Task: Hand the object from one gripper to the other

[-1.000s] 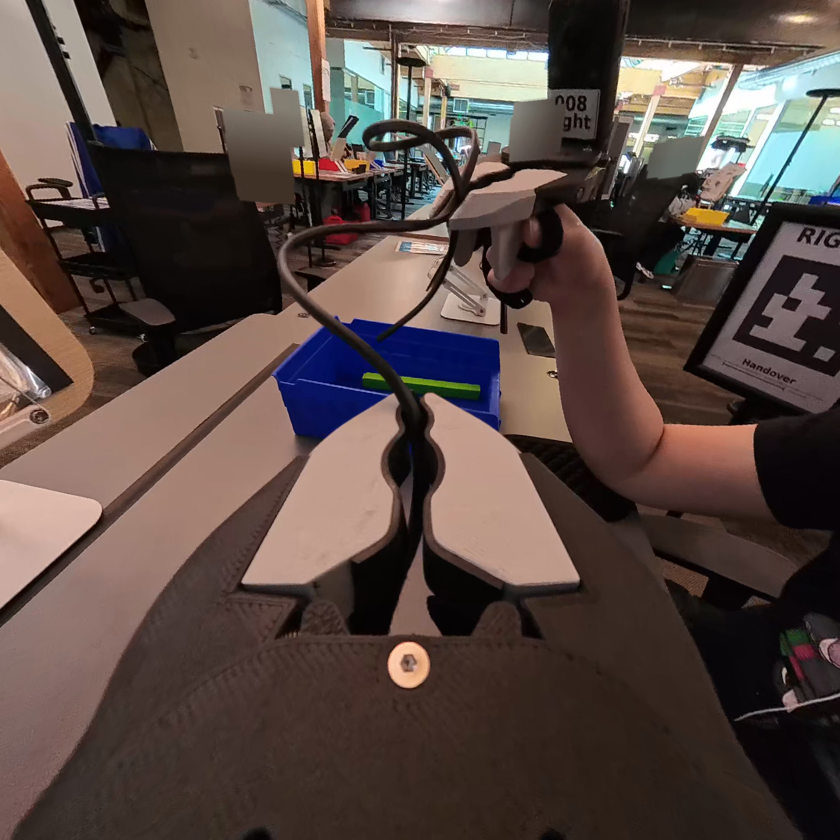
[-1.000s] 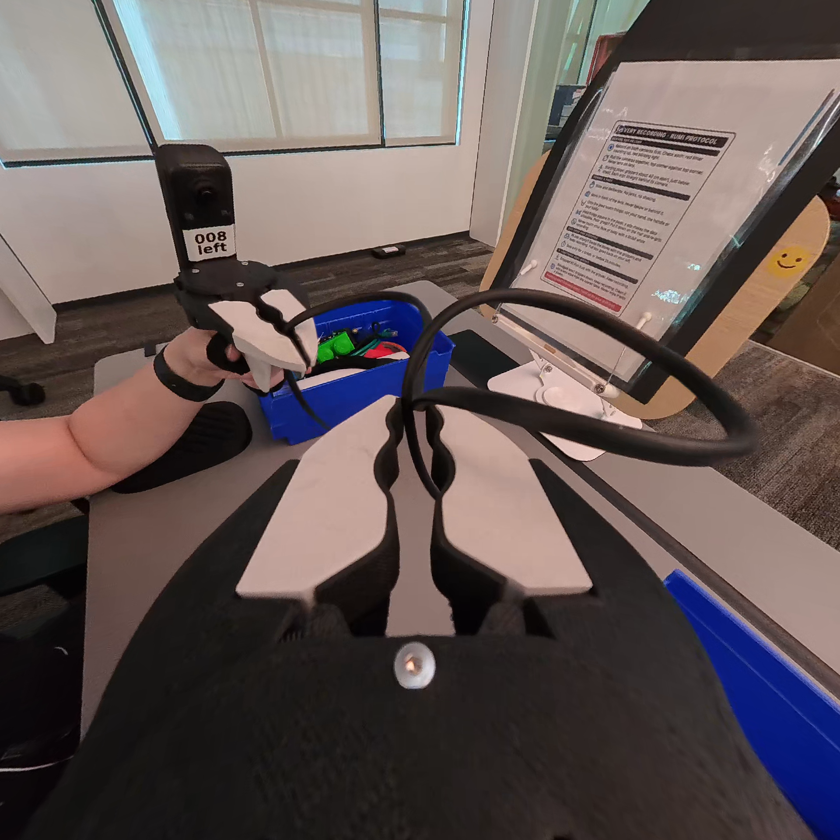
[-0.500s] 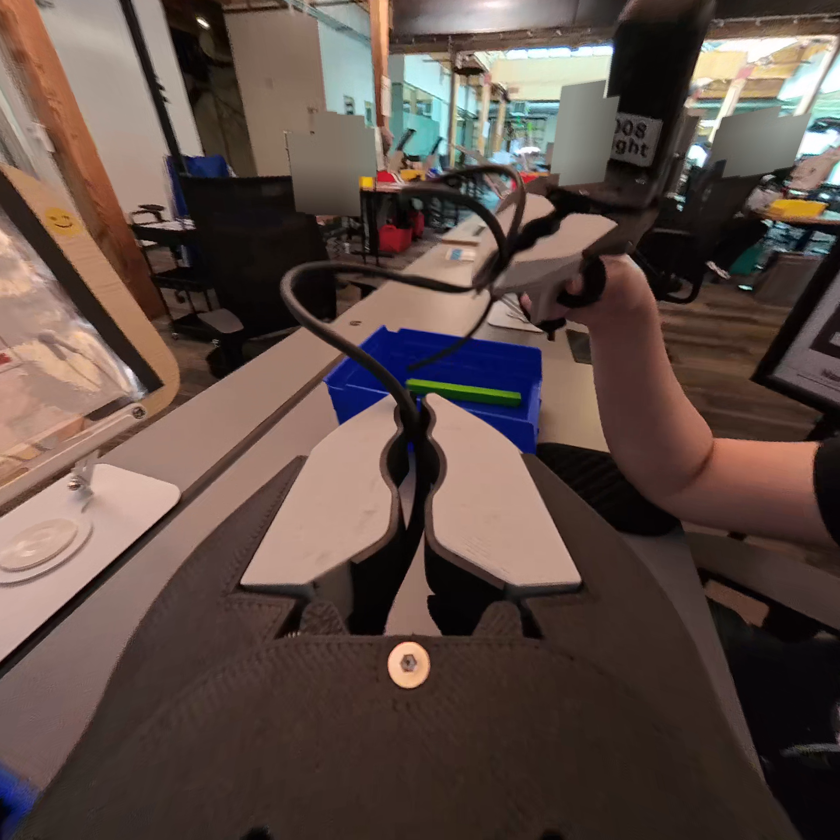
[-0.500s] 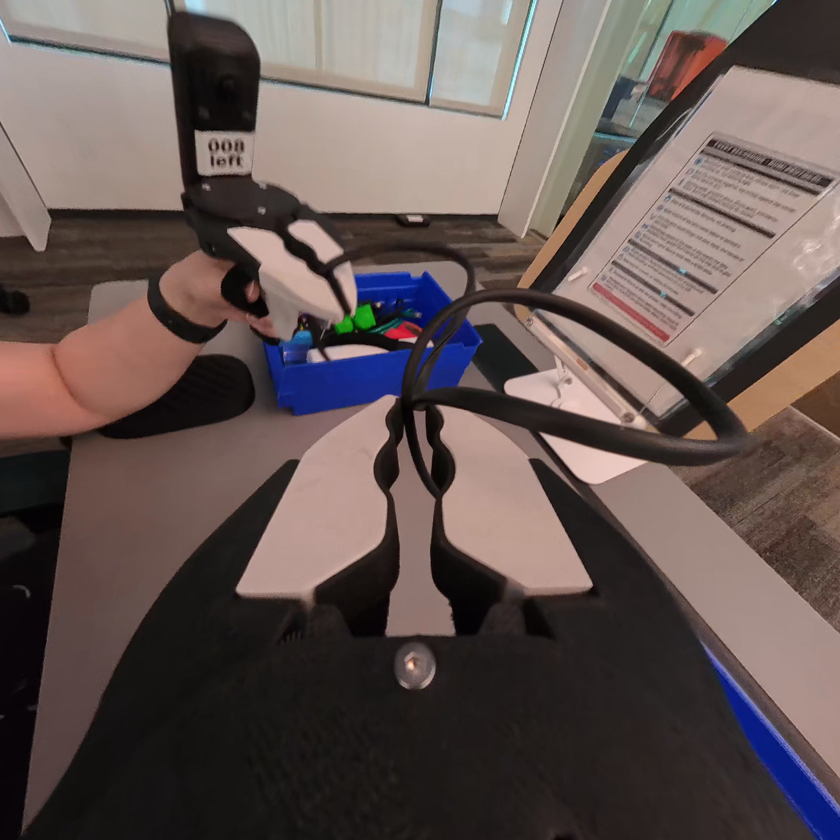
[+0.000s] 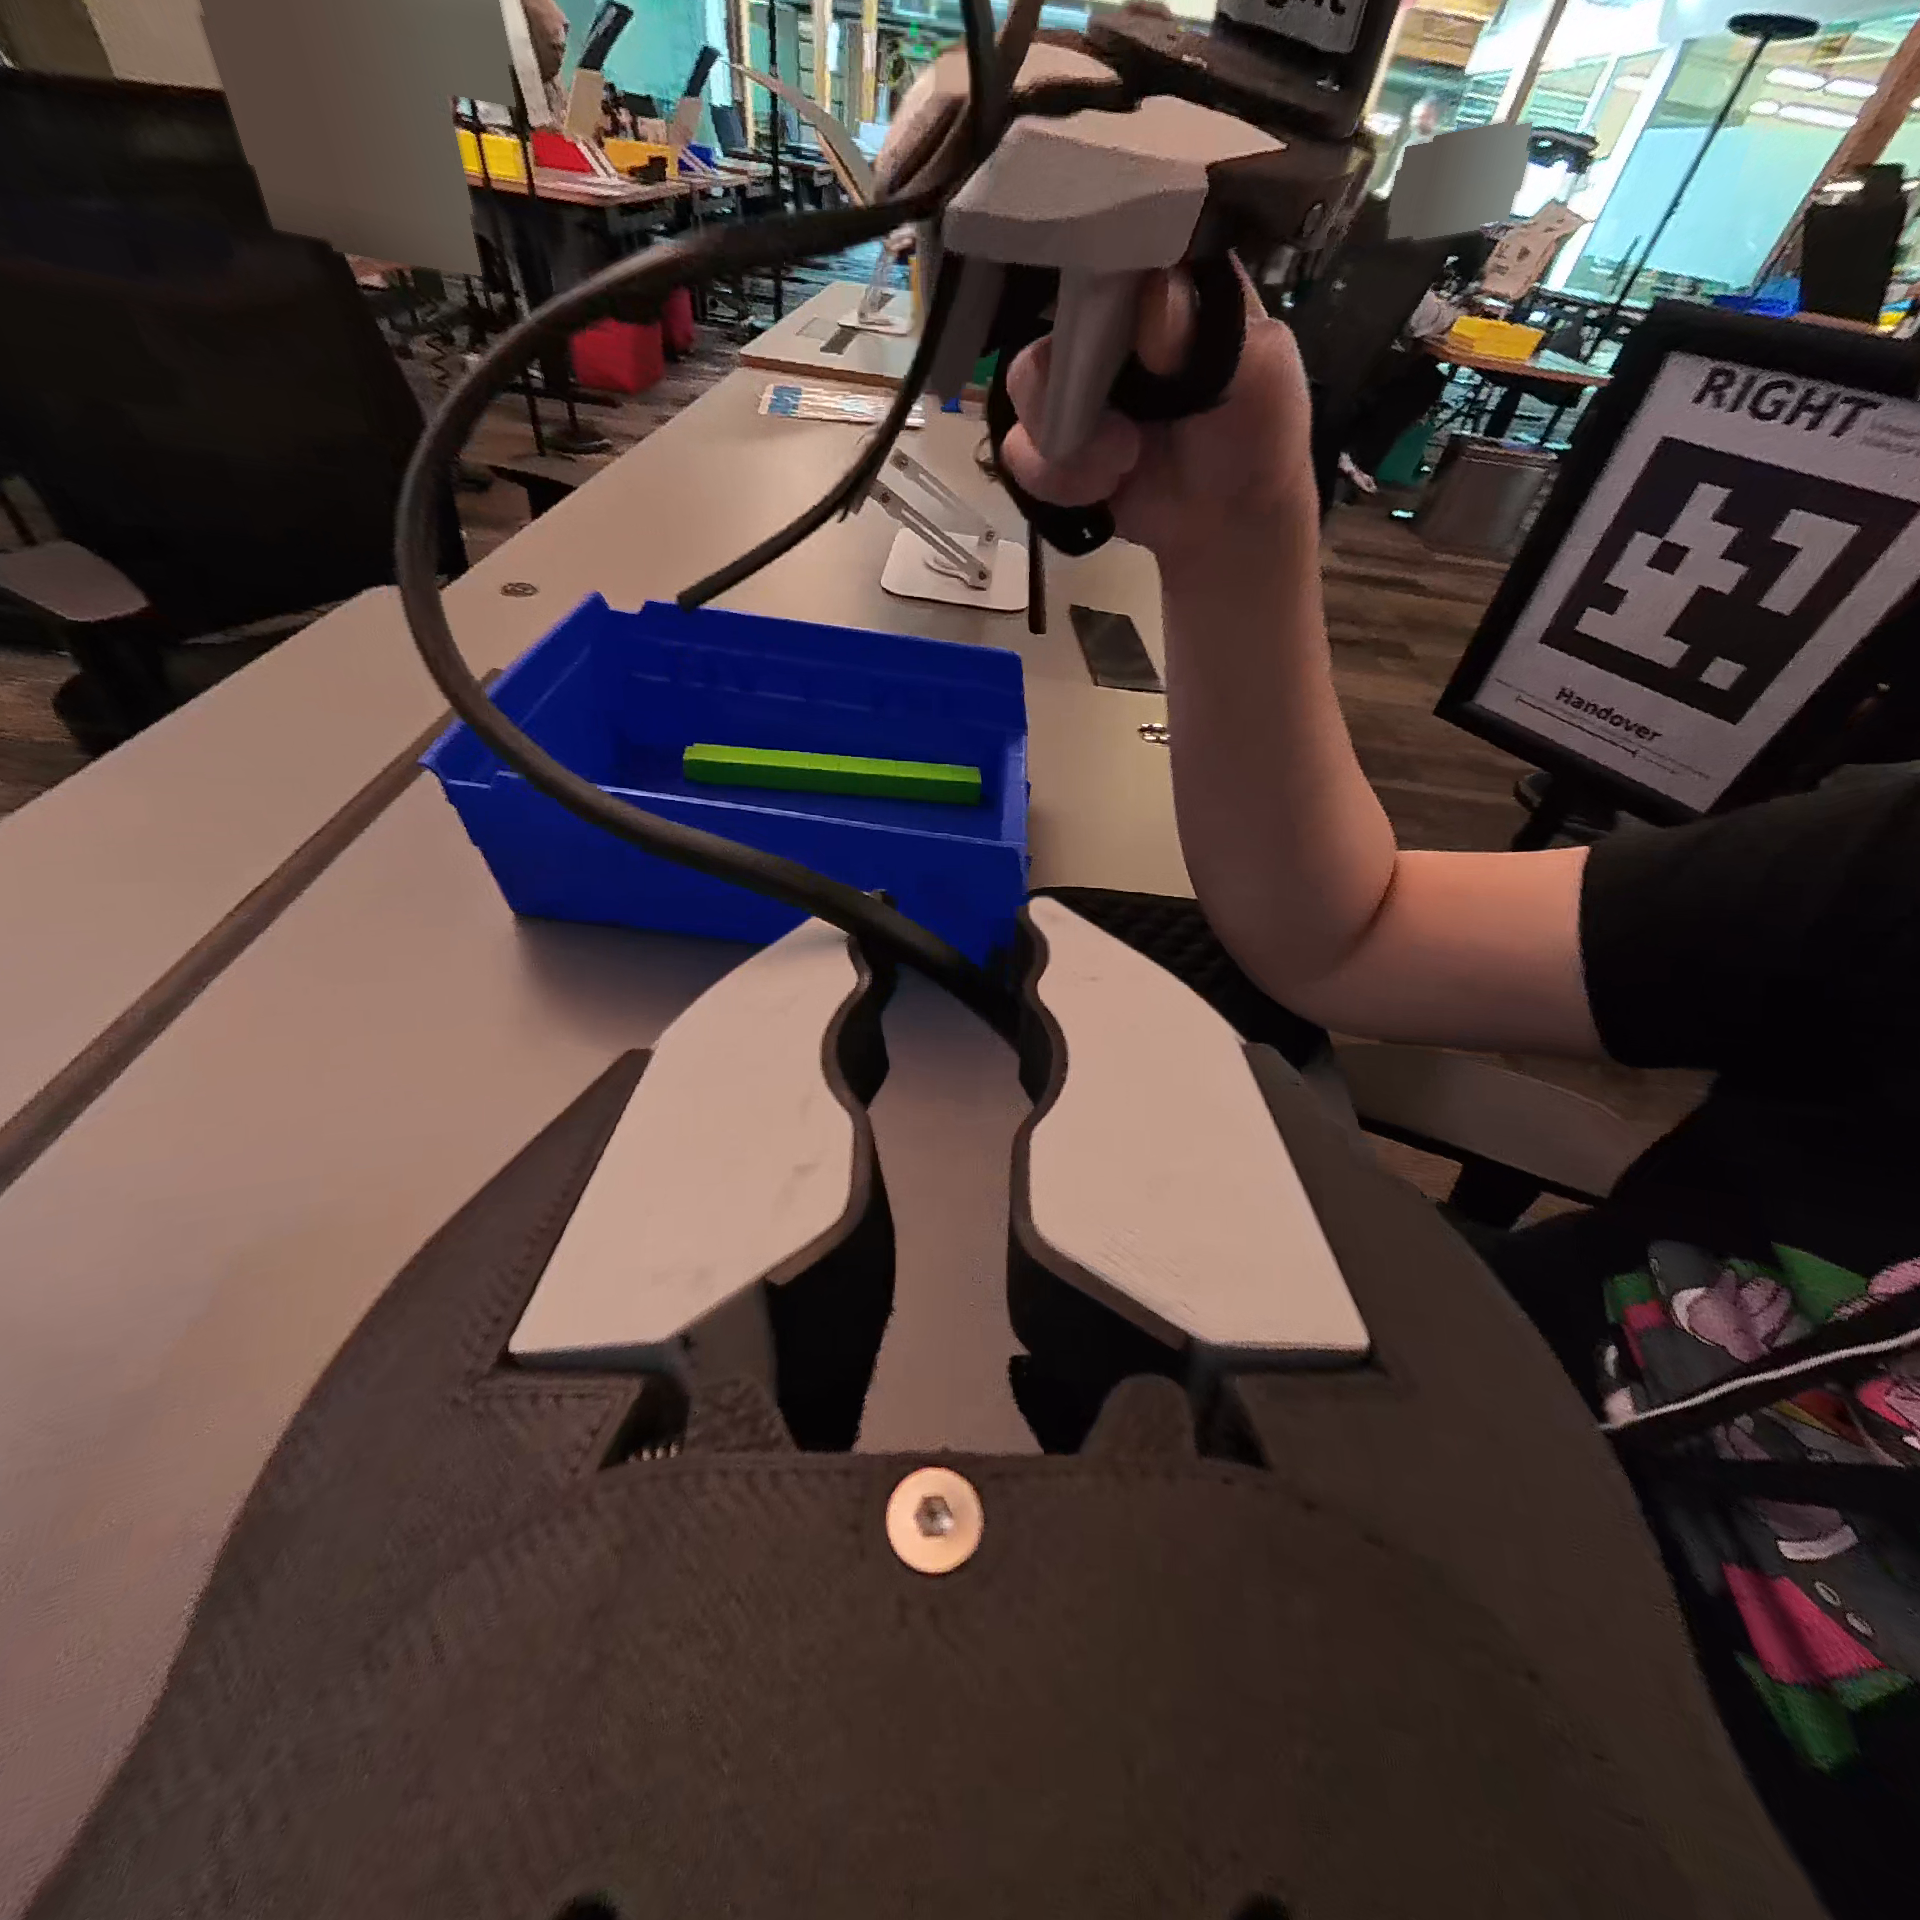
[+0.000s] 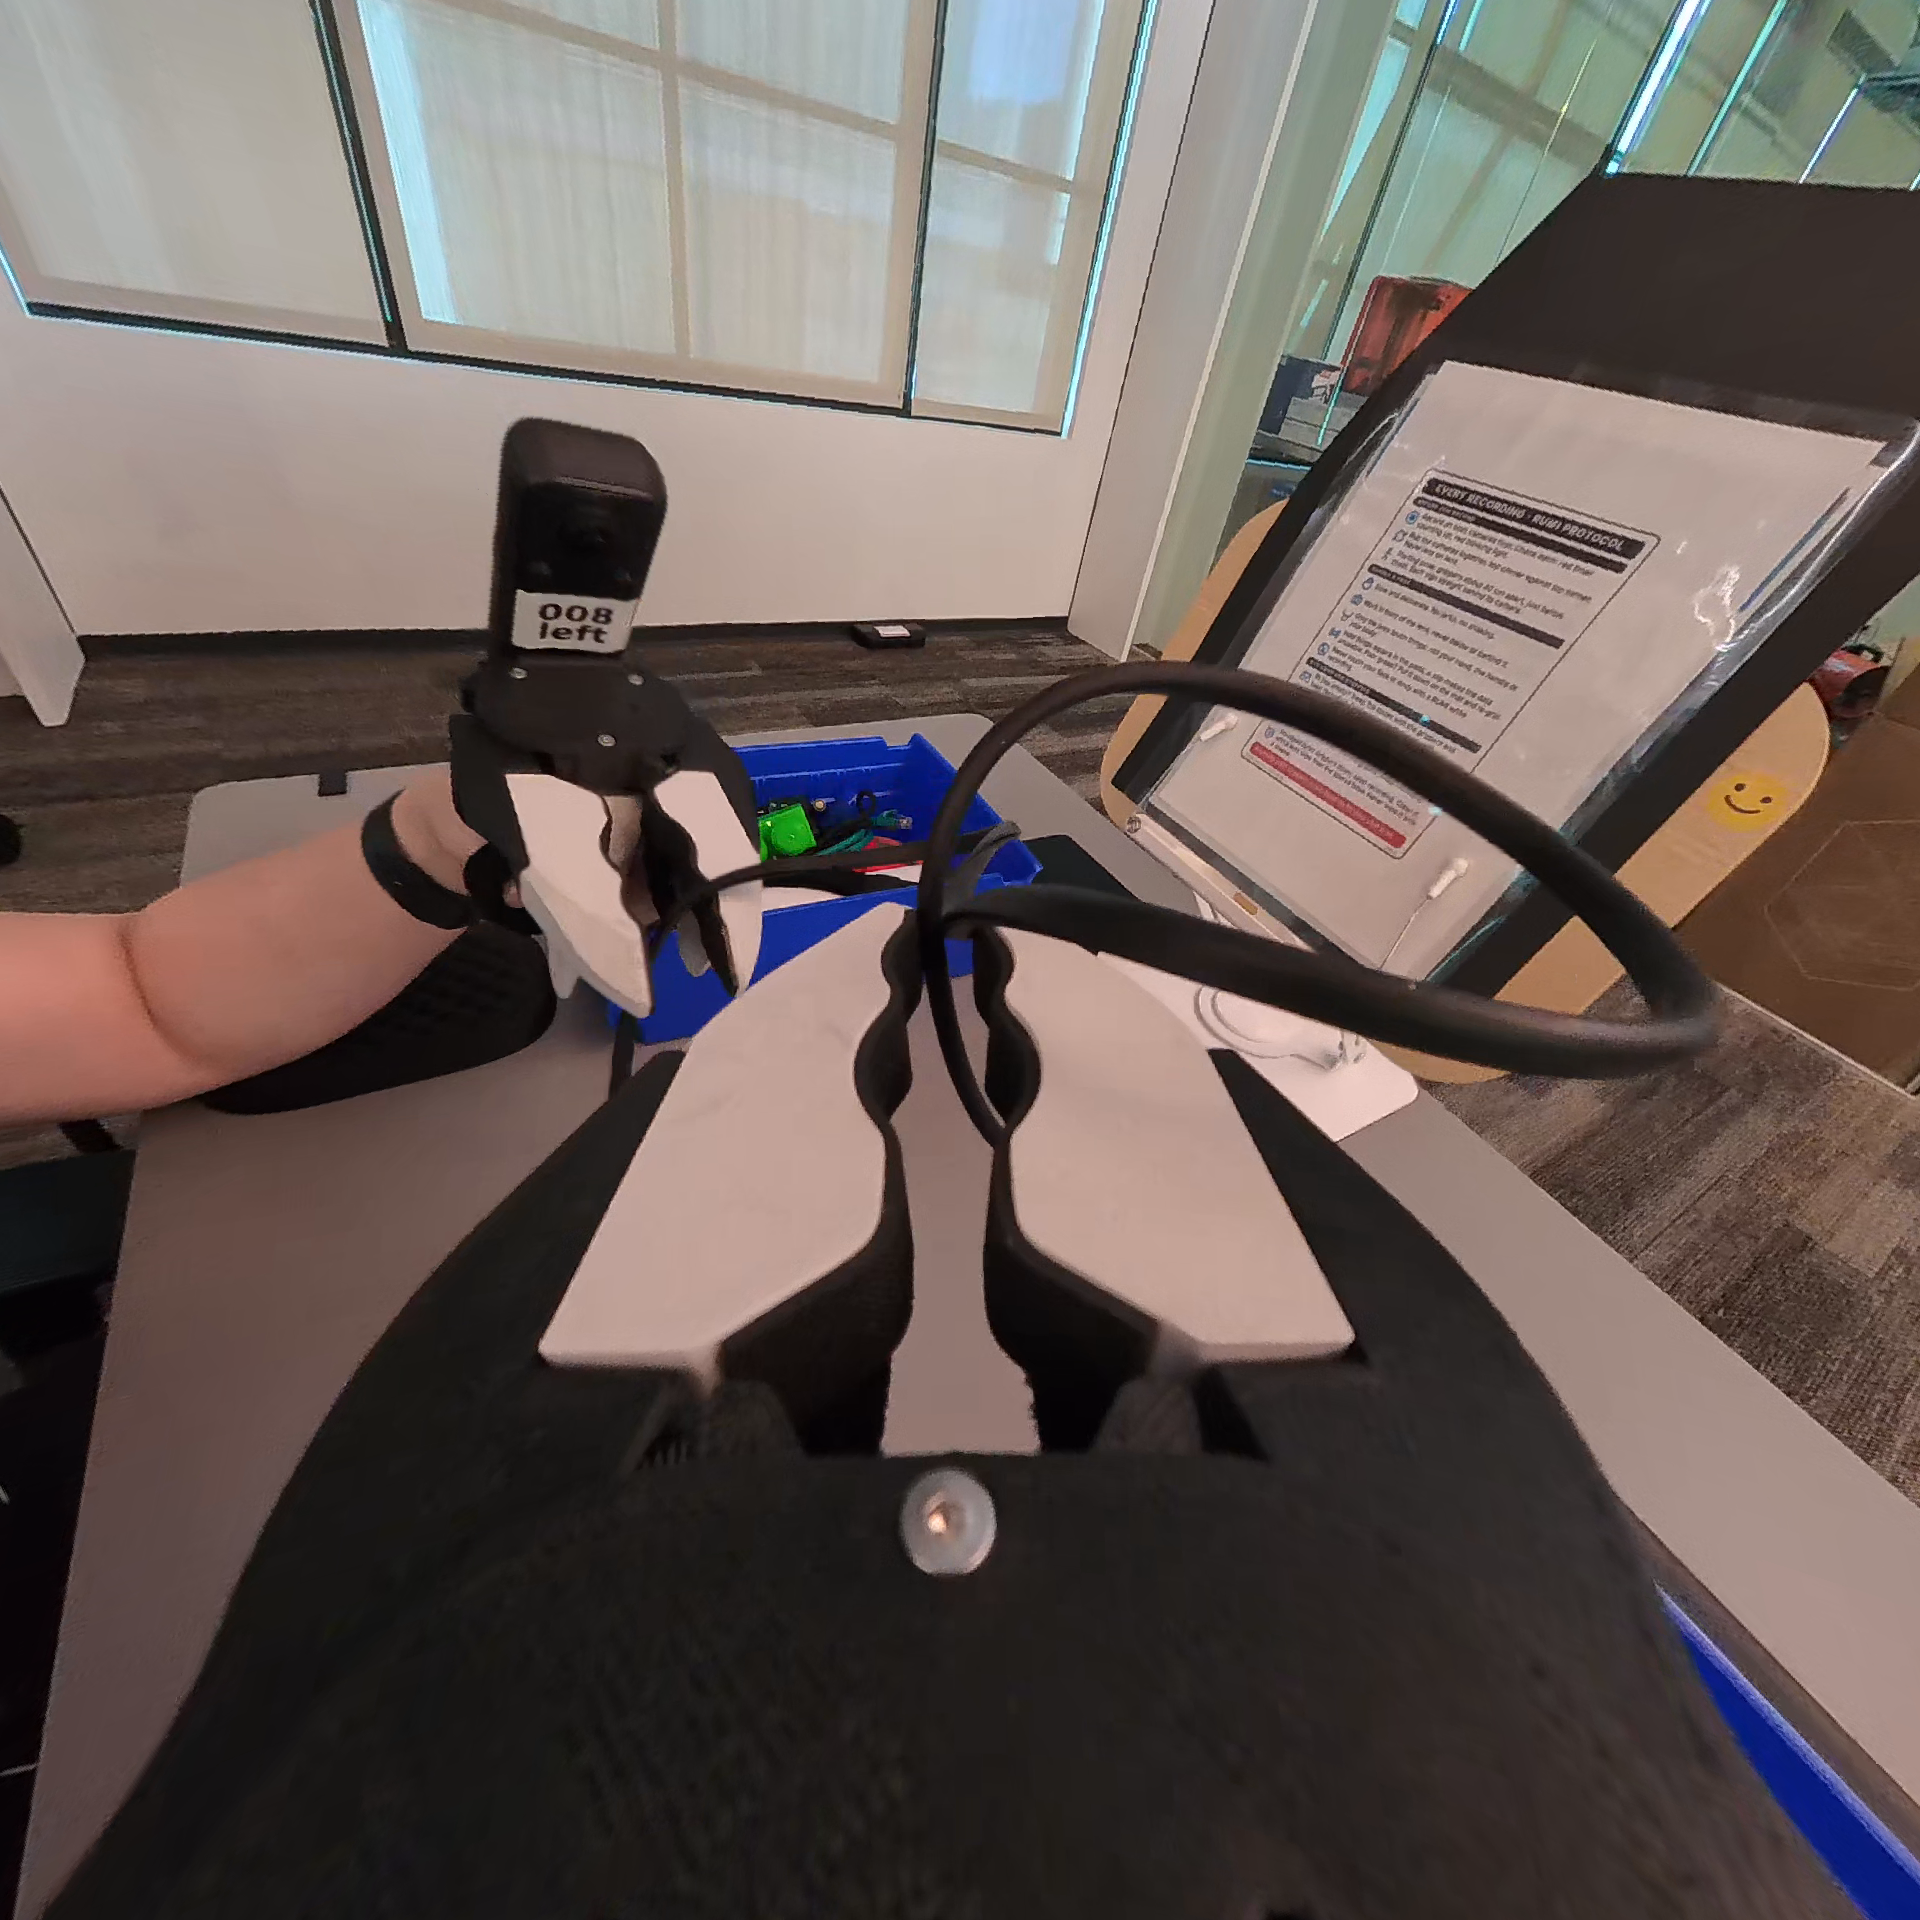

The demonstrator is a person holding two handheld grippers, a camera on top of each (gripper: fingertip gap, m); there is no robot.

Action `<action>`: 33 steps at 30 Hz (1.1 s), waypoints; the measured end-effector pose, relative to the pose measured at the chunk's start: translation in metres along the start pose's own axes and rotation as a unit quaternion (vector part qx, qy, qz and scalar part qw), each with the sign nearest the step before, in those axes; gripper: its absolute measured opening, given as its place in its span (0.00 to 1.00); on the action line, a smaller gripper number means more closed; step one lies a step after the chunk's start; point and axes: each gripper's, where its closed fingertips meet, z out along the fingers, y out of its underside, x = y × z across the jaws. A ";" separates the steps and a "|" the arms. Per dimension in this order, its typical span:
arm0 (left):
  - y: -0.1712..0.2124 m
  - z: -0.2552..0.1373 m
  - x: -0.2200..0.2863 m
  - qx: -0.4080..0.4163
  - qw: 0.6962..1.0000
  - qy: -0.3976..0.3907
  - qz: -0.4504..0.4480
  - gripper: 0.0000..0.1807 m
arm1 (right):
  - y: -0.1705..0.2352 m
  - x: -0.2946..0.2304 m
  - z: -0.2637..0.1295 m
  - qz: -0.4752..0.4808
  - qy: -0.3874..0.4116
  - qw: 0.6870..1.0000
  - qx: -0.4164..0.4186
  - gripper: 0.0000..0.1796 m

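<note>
- Two grippers share one black cable (image 5: 457, 665): the left gripper (image 5: 945, 987) at the lower centre of its own view has its jaws spread, with the cable lying slack across the tips rather than squeezed.
- The right gripper (image 6: 951, 935) has its jaws drawn close and pinches the cable near their tips; from there a wide loop swings out to the right of the frame and a thinner strand runs left to the other gripper.
- Judged from its curves, the cable is light, rubbery and springy. It holds a loop yet will flop, so a grip close to the crossing point looks safest.
- Its jacket appears smooth and round, likely to slide in flat grey fingers (image 5: 727, 1164) unless seated in their scalloped notches.
- Behind, mid-frame, a blue plastic bin (image 5: 582, 852) on the grey worktop (image 5: 260, 1039) holds a green bar (image 5: 831, 774).
</note>
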 end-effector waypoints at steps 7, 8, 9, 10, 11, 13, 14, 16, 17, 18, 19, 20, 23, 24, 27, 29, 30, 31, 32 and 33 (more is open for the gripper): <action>-0.001 -0.003 0.002 0.002 1.000 0.017 -0.012 0.15 | -0.005 -0.001 -0.011 -0.009 0.001 1.000 0.005 0.05; 0.000 -0.004 0.002 0.000 1.000 0.018 -0.013 0.15 | -0.005 -0.003 -0.013 -0.012 -0.001 1.000 0.004 0.05; 0.001 -0.004 0.001 -0.002 1.000 0.018 -0.014 0.15 | -0.006 -0.004 -0.014 -0.017 -0.003 1.000 0.004 0.06; 0.001 -0.004 0.001 -0.002 1.000 0.017 -0.015 0.15 | -0.007 -0.006 -0.015 -0.023 -0.006 1.000 0.006 0.05; 0.001 -0.004 0.000 -0.001 1.000 0.017 -0.018 0.15 | -0.008 -0.008 -0.016 -0.030 -0.008 0.999 0.009 0.06; -0.001 -0.004 -0.001 0.008 0.999 0.023 -0.035 0.15 | -0.013 -0.014 -0.017 -0.044 -0.012 0.999 0.018 0.05; -0.003 -0.004 -0.001 0.015 0.998 0.030 -0.046 0.15 | -0.015 -0.017 -0.017 -0.052 -0.016 0.998 0.023 0.06; -0.005 -0.005 -0.002 0.025 0.997 0.042 -0.064 0.14 | -0.021 -0.025 -0.018 -0.069 -0.025 0.997 0.036 0.06; -0.005 -0.006 -0.003 0.029 0.996 0.043 -0.071 0.14 | -0.024 -0.030 -0.018 -0.077 -0.029 0.996 0.044 0.06; -0.006 -0.006 -0.005 0.034 0.995 0.044 -0.078 0.14 | -0.028 -0.034 -0.019 -0.084 -0.033 0.995 0.052 0.06; -0.007 -0.007 -0.007 0.039 0.995 0.045 -0.085 0.14 | -0.031 -0.038 -0.021 -0.090 -0.036 0.993 0.060 0.06; -0.008 -0.008 -0.009 0.046 0.994 0.046 -0.092 0.13 | -0.034 -0.042 -0.022 -0.095 -0.038 0.992 0.067 0.06; -0.011 -0.011 -0.015 0.060 0.990 0.050 -0.113 0.12 | -0.039 -0.048 -0.025 -0.109 -0.035 0.991 0.077 0.05; -0.011 -0.012 -0.016 0.062 0.990 0.050 -0.116 0.11 | -0.041 -0.050 -0.026 -0.111 -0.037 0.990 0.079 0.05; -0.011 -0.013 -0.018 0.066 0.991 0.048 -0.104 0.04 | -0.041 -0.053 -0.027 -0.115 -0.040 0.989 0.078 0.06; -0.008 -0.011 -0.018 0.058 0.993 0.042 -0.093 0.04 | -0.038 -0.054 -0.024 -0.114 -0.045 0.990 0.071 0.06; -0.005 -0.008 -0.018 0.051 0.994 0.035 -0.085 0.10 | -0.037 -0.054 -0.023 -0.113 -0.046 0.990 0.068 0.06; -0.003 -0.006 -0.018 0.045 0.996 0.029 -0.073 0.17 | -0.036 -0.054 -0.021 -0.112 -0.046 0.991 0.064 0.06; -0.001 -0.003 -0.016 0.039 0.997 0.025 -0.058 0.20 | -0.034 -0.053 -0.019 -0.113 -0.045 0.991 0.060 0.06; 0.000 0.000 -0.014 0.036 0.998 0.022 -0.043 0.22 | -0.033 -0.054 -0.017 -0.113 -0.046 0.991 0.057 0.06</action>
